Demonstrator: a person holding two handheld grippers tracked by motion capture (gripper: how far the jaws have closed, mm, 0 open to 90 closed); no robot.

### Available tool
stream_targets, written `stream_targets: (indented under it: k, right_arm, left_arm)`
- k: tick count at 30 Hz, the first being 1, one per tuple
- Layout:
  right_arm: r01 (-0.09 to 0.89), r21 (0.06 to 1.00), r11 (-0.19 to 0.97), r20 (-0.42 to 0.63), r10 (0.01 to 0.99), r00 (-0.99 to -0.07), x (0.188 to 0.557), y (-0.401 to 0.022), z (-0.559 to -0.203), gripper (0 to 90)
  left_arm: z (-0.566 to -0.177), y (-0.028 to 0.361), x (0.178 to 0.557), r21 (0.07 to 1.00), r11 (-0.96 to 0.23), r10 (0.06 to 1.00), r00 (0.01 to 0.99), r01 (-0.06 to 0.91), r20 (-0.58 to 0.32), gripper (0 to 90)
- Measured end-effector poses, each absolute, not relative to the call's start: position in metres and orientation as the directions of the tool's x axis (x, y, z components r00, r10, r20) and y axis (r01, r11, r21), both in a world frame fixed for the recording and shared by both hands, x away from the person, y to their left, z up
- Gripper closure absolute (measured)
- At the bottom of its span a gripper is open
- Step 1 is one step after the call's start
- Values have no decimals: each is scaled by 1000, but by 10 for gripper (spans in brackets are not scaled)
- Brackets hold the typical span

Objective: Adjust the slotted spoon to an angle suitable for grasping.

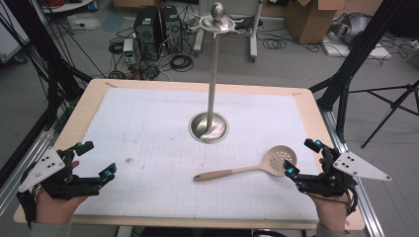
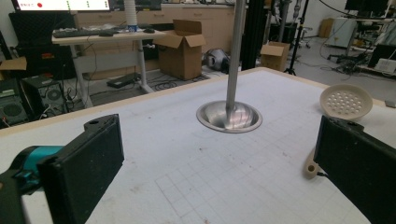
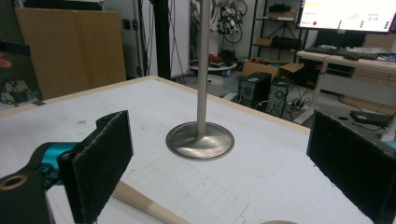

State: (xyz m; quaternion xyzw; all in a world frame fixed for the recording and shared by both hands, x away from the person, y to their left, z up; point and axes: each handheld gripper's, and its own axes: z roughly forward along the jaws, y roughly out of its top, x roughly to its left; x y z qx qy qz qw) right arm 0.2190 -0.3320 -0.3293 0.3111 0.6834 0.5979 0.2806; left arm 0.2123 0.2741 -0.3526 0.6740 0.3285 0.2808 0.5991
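— Where do the two grippers sit?

— The left gripper (image 1: 96, 159) rests at the near left corner of the worktop (image 1: 148, 128), held in a hand (image 1: 52, 205) coming in from the bottom edge. The right gripper (image 1: 302, 157) is at the near right edge. Both have their fingers spread wide, with nothing between them.

— And what lies on the worktop?

— A slotted spoon (image 1: 247, 170) with a pale perforated bowl and a wooden handle lies flat on the white gridded mat, right of centre. Its bowl is just beside the right gripper's fingers, and the handle points toward the middle of the mat. In the left gripper view the bowl (image 2: 346, 101) shows at the far right.

— Anything else standing there?

— A metal stand (image 1: 209, 127) rises upright from a round base near the middle of the mat, well apart from both grippers. Its pole is topped by a knob and curved hooks. The right gripper view shows the base (image 3: 200, 140) straight ahead between the fingers.
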Motion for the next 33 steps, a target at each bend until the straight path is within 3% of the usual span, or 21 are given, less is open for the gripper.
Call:
stream_targets:
  k: [15,26,30,33]
  right_arm:
    - [156,984,85,51,707,-706,232,-319,-342,67]
    - [206,969,139,68,648,-759,245,-304,-359,275]
    - [221,957,190,53,631,-774,250,-296,-365,410]
    - [226,952,208,46,631,-774,251,-294,-368,460]
  left_arm:
    - [-357,271,215,993,-58,764,644,102,-22,21]
    - [-360,270,215,993,-56,768,640,103,-23,20]
    - [-362,270,215,993,-59,768,640,105,-22,21]
    - [-363,270,215,992,-61,769,639,109,-23,21]
